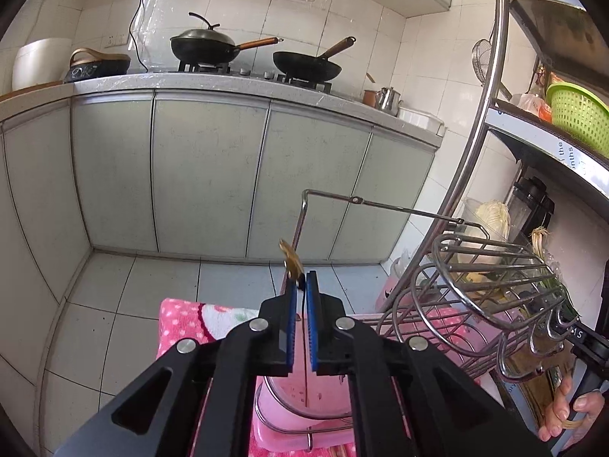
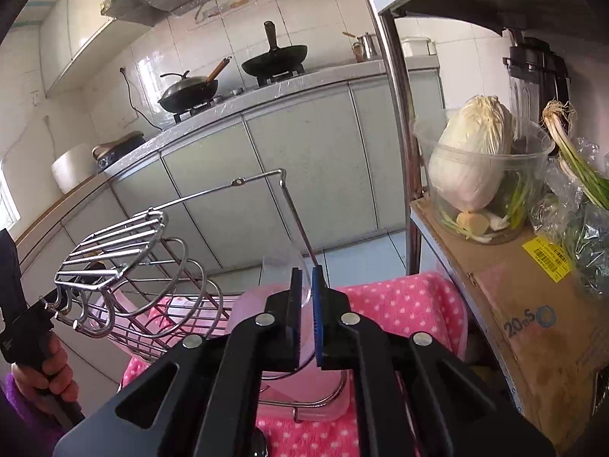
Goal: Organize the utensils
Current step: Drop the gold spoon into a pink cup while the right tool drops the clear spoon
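While our left gripper (image 1: 301, 285) pinches the spoon (image 1: 291, 259) and the right (image 2: 306, 278) clamps the cup (image 2: 289, 278), we lower the spoon slowly, vertically.

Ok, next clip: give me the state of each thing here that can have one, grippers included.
left gripper: shut on a gold-coloured utensil, held upright
right gripper: shut on the rim of a clear cup
wire rack: standing on the pink towel
lidded wok: covered, on the stove
frying pan: uncovered, on the stove
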Motion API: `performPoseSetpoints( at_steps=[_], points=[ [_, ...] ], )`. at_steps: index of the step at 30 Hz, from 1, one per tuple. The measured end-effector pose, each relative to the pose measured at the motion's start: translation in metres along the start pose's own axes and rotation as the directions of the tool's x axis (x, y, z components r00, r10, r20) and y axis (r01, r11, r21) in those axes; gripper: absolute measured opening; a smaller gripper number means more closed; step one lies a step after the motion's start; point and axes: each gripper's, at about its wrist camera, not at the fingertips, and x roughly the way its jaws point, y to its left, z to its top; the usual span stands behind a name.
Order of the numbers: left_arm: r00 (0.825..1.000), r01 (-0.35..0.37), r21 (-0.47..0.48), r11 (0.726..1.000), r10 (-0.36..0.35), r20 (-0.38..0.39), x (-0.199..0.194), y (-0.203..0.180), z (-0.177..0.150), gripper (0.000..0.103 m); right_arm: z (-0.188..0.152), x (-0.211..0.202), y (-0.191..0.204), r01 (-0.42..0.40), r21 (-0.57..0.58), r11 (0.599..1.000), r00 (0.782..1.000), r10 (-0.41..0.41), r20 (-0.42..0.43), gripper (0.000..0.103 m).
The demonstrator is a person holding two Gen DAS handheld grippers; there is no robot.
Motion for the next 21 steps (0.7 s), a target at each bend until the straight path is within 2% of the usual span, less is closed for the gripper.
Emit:
performPoseSetpoints(
  at_steps=[1, 2, 3, 14, 18, 21],
  points=[
    [1.0, 0.002, -0.009, 1.0, -0.003, -0.023, 0.002, 0.001, 0.0, 0.018, 0.0, 0.001, -0.001, -0.004, 0.004, 1.0, 1.0, 0.004, -0.016, 0.027],
    [0.999, 0.005, -0.021, 1.0, -0.006, -0.034, 0.003, 0.001, 0.001, 0.022, 0.0, 0.001, -0.002, -0.008, 0.01, 1.0, 1.0, 0.008, -0.023, 0.04],
    [0.999, 0.007, -0.029, 1.0, -0.008, -0.037, 0.002, 0.003, 0.0, 0.026, -0.001, -0.001, -0.003, -0.013, 0.012, 1.0, 1.0, 0.013, -0.023, 0.044],
    [1.0, -0.008, -0.044, 0.999, 0.007, -0.001, -0.036, 0.003, -0.001, 0.031, -0.004, -0.036, 0.002, -0.024, -0.008, 1.0, 1.0, 0.024, 0.005, 0.044],
    [1.0, 0.012, -0.051, 0.999, -0.012, 0.005, -0.059, -0.001, -0.008, 0.032, -0.014, -0.056, 0.008, -0.038, -0.024, 0.999, 0.999, 0.038, 0.03, 0.044],
    [0.999, 0.036, -0.064, 0.997, -0.037, -0.008, -0.072, -0.003, -0.017, 0.032, -0.027, -0.066, 0.012, -0.055, -0.033, 0.998, 0.998, 0.055, 0.018, 0.045]
  ],
)
